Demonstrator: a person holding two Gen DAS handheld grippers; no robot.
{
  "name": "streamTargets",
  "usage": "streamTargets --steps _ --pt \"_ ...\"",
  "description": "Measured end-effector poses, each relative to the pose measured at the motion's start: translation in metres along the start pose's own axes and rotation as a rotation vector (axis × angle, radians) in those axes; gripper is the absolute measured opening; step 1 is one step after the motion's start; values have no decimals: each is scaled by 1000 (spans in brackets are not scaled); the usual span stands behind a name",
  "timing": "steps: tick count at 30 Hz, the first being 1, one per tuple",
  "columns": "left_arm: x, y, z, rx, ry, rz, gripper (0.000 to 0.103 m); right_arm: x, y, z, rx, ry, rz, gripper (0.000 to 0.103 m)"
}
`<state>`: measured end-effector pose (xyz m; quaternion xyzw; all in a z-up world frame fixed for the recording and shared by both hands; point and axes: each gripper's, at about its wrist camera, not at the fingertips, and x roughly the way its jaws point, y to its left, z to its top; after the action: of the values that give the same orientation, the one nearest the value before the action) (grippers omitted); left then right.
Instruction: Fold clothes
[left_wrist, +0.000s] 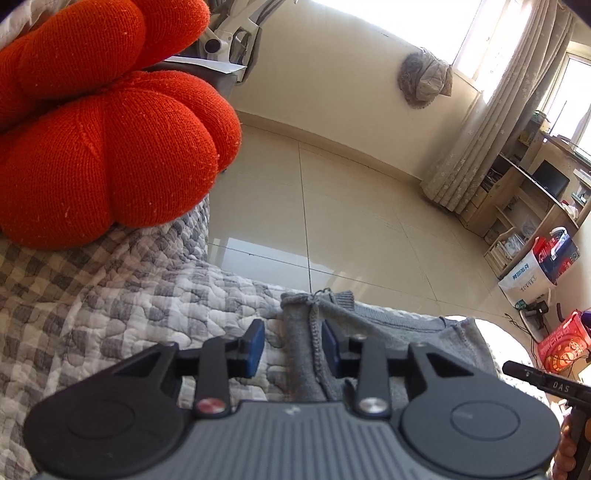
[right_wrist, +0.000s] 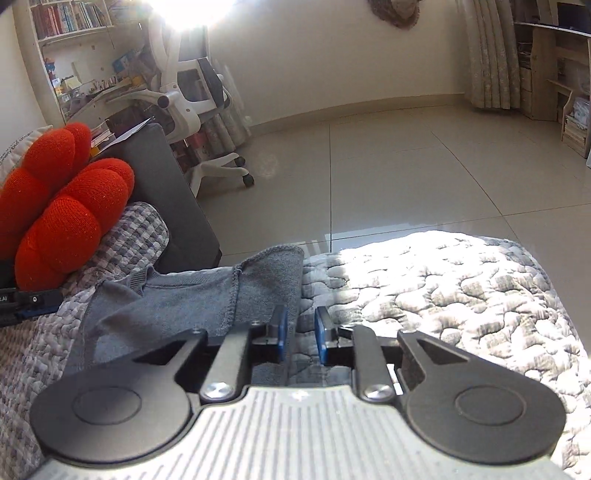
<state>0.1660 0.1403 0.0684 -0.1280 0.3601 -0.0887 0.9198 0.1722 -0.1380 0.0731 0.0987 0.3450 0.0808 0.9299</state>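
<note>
While the grey garment (left_wrist: 373, 334) lies along the front edge of the quilt (left_wrist: 122, 291), both tools sit low over it. Left view: left gripper (left_wrist: 293, 345) part-open, a narrow gap; a raised fold of the garment with a stitched seam stands between the blue pads (left_wrist: 255, 345). The seam lies against the right pad, the left pad is clear of the cloth. Not clamped, as far as can be seen.

Right view: right gripper (right_wrist: 301, 334) also part-open, narrow gap. The garment's right end (right_wrist: 266, 284) runs under the left pad (right_wrist: 281, 332); between the pads only quilt shows. No grip seen.

Garment position: spread across the quilt's front edge, one folded corner reaching the very edge above the floor (right_wrist: 406, 166). Two orange cushions (left_wrist: 103, 155) rest on the quilt toward its left side, well apart from the garment.

Containers: a white bag (left_wrist: 524, 278) on the floor by the desk (left_wrist: 517, 192), a red-and-blue box (left_wrist: 554, 254) standing in it. Bookshelf (right_wrist: 70, 18) at far left holds rows of books. Contents of the desk shelves too small to tell
</note>
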Motion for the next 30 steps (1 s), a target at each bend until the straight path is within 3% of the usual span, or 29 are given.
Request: streamTargets --steps 3,8,11,14,18,23,28,30 --pt "-26 -12 -11 45 28 16 37 -22 20 -5 -86 38 29 49" --pt "-62 -34 -61 92 162 63 37 -59 49 -42 -147 154 123 49" --pt "-101 -47 -97 181 189 55 37 -89 65 -74 -232 242 227 49" --pt "-136 -46 -124 175 213 48 37 -131 78 -103 -276 283 333 49" --pt "-162 -44 -162 111 270 58 37 -166 72 -141 -148 304 275 49" --pt "-175 -66 -200 203 282 38 50 -192 58 -186 19 339 235 49" --pt "-174 -82 -230 277 277 53 50 -218 47 -210 147 289 265 51" --pt "-174 -84 -234 281 253 49 40 -219 50 -216 142 288 247 48"
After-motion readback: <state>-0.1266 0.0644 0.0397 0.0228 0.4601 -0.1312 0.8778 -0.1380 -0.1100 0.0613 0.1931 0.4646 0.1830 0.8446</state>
